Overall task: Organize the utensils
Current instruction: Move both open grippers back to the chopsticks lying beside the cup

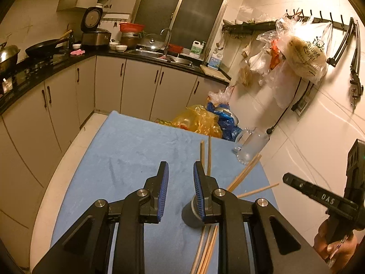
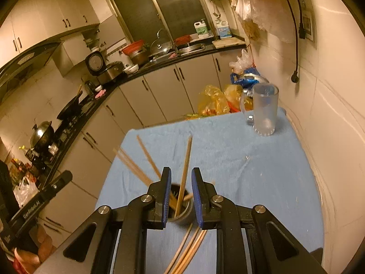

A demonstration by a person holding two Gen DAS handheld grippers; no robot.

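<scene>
A dark round utensil holder stands on the blue cloth with several wooden chopsticks leaning out of it. More chopsticks lie flat on the cloth near the front edge. My right gripper is open, directly above the holder, its jaws either side of an upright chopstick without touching it. In the left wrist view the holder sits behind the right finger, chopsticks fan out of it, and loose chopsticks lie in front of it. My left gripper is open and empty.
A frosted glass mug stands at the cloth's far right corner, near the tiled wall; it also shows in the left wrist view. Plastic bags sit beyond the table. Kitchen cabinets run along the left and back.
</scene>
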